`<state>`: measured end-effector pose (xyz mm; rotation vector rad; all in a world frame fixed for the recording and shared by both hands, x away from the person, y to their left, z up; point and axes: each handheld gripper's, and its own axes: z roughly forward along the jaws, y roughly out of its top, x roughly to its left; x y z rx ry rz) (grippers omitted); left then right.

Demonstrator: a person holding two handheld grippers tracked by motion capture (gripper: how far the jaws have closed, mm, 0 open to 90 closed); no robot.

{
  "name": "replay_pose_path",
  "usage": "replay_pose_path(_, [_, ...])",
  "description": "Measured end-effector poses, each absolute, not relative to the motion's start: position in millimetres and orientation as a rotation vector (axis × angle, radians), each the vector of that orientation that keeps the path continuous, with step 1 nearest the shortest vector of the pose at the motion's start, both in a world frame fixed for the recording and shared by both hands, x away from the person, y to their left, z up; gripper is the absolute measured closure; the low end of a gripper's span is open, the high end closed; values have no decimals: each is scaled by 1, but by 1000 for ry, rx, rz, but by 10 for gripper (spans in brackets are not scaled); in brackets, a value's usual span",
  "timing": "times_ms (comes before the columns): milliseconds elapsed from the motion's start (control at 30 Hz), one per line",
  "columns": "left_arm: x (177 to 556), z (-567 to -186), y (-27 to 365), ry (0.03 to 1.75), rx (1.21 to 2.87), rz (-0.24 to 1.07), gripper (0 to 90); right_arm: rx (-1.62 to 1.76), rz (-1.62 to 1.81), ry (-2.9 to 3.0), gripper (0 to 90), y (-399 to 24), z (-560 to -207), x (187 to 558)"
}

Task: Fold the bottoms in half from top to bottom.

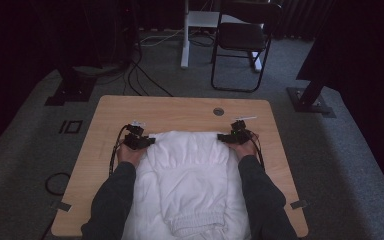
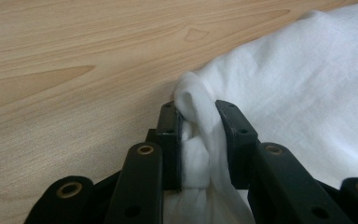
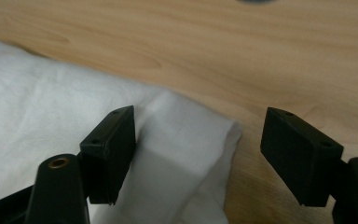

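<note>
White garment point(image 1: 189, 175), soft cotton, spread flat down the middle of the wooden table point(image 1: 180, 106); elastic hem bunched at the near edge, far corners lying short of the far edge. Light and limp by the look of it, likely to sag and drag rather than slide as one piece, so best taken by pinched folds at the corners, not the middle.

Left gripper point(image 1: 141, 141) at the far-left corner of the cloth, jaws pressed in on a bunched fold point(image 2: 198, 135), fabric wadded thick between the pads. Right gripper point(image 1: 232, 136) at the far-right corner, jaws spread wide, one pad over the cloth and the other over bare wood, the corner point(image 3: 200, 140) lying between them, nothing pinched.

Bare wood beyond the far corners up to the round cable hole point(image 1: 218, 111); narrow strips free along the left and right edges. Plenty of room to fold toward the near edge; little slack sideways before cloth would hang off.
</note>
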<state>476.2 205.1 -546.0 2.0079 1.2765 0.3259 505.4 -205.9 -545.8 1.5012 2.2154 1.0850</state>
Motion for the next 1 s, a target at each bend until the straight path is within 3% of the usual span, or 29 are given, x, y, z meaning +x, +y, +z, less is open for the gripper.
replay_pose_path(67, [476,-546,205,1280,2005,324,735,1494,1079,2244,329,-204,-550,506])
replay_pose_path(133, [476,-546,205,1289,1999,320,740,1470,1108,2273,522,-202,-550,504])
replay_pose_path(200, [476,-546,204,1295,1997,318,754,1461,1104,2286,624,-199,-550,501])
replay_pose_path(233, [476,-546,204,1295,1997,318,768,1461,1104,2286,624,-199,-550,501])
replay_pose_path(267, [475,-545,202,1290,2008,340,768,1466,1119,2298,689,-198,-550,501])
replay_pose_path(300, [474,-544,200,1287,2016,352,802,1487,1137,2303,828,-200,-550,502])
replay_pose_path(500, [474,-535,208,1309,1952,328,837,1468,1208,2247,857,-209,-537,494])
replay_pose_path(800, [479,-470,221,1214,1686,313,841,1382,1405,2048,858,-228,-479,490])
replay_pose_path(1000, [477,-445,221,1161,1640,337,841,1258,1428,1980,857,-229,-454,483])
